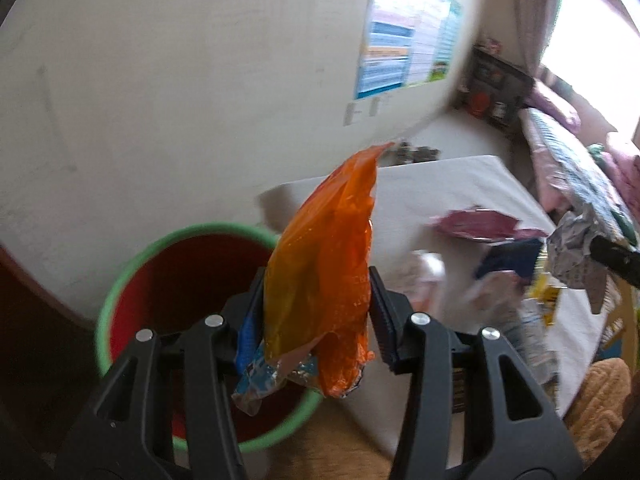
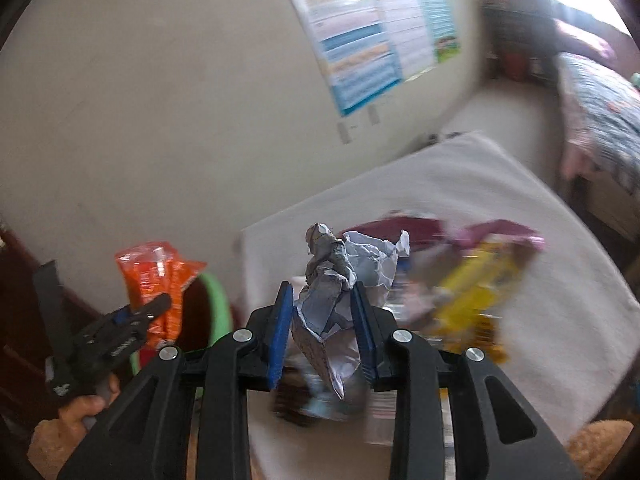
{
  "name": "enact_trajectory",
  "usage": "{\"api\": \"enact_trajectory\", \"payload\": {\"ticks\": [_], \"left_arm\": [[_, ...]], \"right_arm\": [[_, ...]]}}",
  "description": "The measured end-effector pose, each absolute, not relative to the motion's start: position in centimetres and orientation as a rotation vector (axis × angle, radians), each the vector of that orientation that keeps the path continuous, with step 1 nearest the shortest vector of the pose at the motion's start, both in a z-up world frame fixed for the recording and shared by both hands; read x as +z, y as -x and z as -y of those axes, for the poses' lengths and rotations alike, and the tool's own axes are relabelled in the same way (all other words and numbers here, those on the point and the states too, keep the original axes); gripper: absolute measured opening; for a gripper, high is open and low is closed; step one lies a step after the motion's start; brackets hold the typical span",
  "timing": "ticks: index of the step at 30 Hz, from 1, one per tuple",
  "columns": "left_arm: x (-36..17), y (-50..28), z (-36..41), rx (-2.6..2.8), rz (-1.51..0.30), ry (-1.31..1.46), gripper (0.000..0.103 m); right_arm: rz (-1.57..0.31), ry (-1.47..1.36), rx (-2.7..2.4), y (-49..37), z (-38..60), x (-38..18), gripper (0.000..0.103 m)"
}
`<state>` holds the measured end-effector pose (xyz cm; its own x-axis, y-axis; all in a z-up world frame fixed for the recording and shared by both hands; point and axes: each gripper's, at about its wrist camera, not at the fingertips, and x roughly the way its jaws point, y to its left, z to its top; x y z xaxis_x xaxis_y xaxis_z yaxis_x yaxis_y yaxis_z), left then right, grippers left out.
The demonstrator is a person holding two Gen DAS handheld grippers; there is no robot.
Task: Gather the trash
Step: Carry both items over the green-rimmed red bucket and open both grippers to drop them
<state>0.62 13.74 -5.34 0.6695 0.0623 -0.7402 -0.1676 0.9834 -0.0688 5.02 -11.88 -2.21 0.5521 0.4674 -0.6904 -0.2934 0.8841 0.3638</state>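
My left gripper [image 1: 316, 300] is shut on an orange plastic wrapper [image 1: 324, 264], which stands up between the pads above a red bin with a green rim [image 1: 120, 292]. The same left gripper [image 2: 132, 320] and orange wrapper [image 2: 156, 280] show at the left of the right wrist view, beside the bin rim [image 2: 218, 300]. My right gripper [image 2: 324, 320] is shut on a crumpled ball of white printed paper [image 2: 340, 276], held above the white table [image 2: 520, 208]. That paper ball [image 1: 576, 248] and one right finger [image 1: 616, 260] appear at the right edge of the left wrist view.
Loose trash lies on the table: a maroon wrapper [image 1: 476, 224], a yellow packet [image 2: 472, 300], a dark blue packet [image 1: 512, 260] and a clear bottle [image 1: 532, 340]. A poster [image 2: 376, 28] hangs on the wall. A bed with patterned bedding [image 2: 600, 112] stands at the right.
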Motion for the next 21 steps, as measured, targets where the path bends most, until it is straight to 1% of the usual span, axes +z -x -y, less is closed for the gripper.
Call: {"api": "enact_trajectory", "payload": {"ticks": [9,15,20,21], "left_arm": [[-7.8,2.0,-21.1,0.301,-0.89,0.206,0.046],[-8.7,3.0,-23.3,0.354,-0.915,0.23,0.046],[-9.2,3.6,-24.3,0.382,-0.923,0.239,0.047],[-9.4,3.7,-24.4,0.389,-0.924,0.242,0.049]], "right_arm": [[-0.976,-0.177,0.669,-6.6,0.9,-3.4,0.03],[-1.012,-0.164,0.786,-6.7,-4.9,-3.7,0.032],[-1.017,-0.131,0.84,-6.4,-7.8,-4.1,0.032],[-1.019,-0.132,0.845,-6.7,-7.9,-4.3,0.037]]}}
